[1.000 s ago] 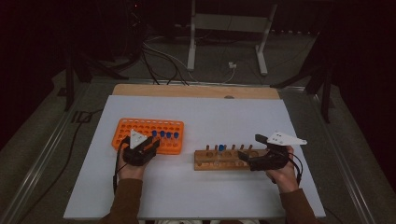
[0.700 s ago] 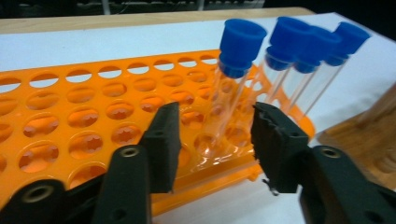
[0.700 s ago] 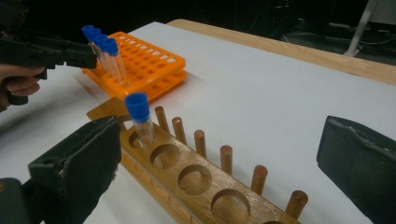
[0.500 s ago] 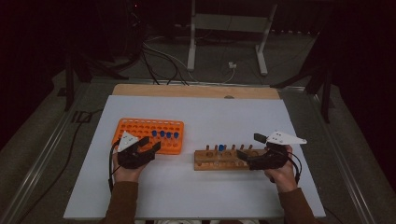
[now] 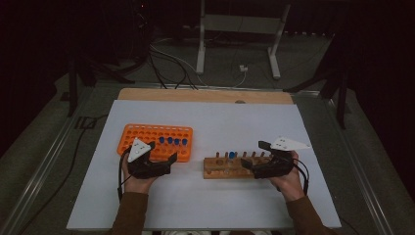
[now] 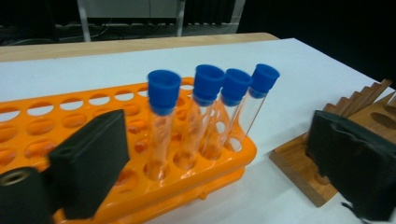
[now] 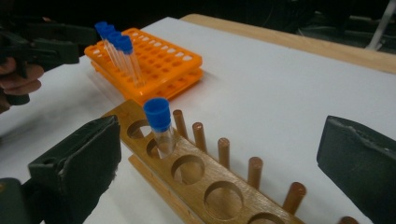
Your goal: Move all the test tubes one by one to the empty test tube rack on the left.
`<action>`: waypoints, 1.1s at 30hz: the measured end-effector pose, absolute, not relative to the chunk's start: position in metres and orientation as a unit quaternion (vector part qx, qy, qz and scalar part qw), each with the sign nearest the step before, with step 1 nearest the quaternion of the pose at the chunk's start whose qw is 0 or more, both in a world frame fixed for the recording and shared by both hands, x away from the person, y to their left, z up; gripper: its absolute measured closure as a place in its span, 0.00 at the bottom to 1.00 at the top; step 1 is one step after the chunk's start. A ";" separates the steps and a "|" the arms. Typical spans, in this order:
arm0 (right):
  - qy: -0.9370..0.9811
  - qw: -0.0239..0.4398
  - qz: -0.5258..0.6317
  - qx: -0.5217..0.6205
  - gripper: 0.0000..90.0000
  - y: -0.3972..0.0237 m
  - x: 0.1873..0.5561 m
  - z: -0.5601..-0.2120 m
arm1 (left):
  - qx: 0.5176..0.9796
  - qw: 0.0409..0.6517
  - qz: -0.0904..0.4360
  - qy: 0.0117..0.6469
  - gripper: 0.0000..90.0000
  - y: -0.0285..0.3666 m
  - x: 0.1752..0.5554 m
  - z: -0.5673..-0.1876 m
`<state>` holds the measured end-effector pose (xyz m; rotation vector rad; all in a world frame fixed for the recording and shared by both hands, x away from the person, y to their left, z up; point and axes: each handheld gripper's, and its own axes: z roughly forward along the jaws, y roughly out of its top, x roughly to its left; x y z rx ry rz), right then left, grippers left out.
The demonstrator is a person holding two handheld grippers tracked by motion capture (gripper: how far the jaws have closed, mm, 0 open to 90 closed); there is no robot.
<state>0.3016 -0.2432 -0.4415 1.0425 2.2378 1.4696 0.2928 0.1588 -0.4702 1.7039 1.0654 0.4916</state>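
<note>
An orange tube rack (image 5: 147,135) lies left of centre, with several blue-capped clear tubes (image 5: 172,141) standing in its near right corner. My left gripper (image 5: 161,152) sits at that corner. Its jaws have just been opening and now stand wide apart; in the left gripper view the tubes (image 6: 162,121) rise between them with neither pad (image 6: 93,163) touching one. A wooden rack (image 5: 218,172) with pegs lies to the right and holds one blue-capped tube (image 5: 231,155). My right gripper (image 5: 254,156) is open at its right end, around the empty holes (image 7: 223,200), short of the tube (image 7: 160,123).
Everything sits on a white table sheet (image 5: 220,122) with a wooden board edge (image 5: 195,94) at the far side. Past the table, a metal stand (image 5: 235,29) and cables lie on the dark floor. In the right gripper view the orange rack (image 7: 159,60) and the other hand's gripper (image 7: 42,51) are at the far left.
The left gripper's jaws have spread apart at the orange rack's corner. Both hands have stayed in place, and the right gripper looks the same.
</note>
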 end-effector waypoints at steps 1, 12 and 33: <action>0.773 0.131 0.505 0.361 0.00 -0.241 0.302 -0.443 | 0.710 0.513 0.201 0.440 0.02 0.158 0.293 -0.470; 0.801 0.116 0.483 0.334 0.11 -0.215 0.304 -0.451 | 0.714 0.520 0.207 0.420 0.01 0.147 0.289 -0.462; 0.825 0.139 0.470 0.280 0.84 -0.193 0.301 -0.460 | 0.714 0.541 0.205 0.395 0.01 0.132 0.282 -0.444</action>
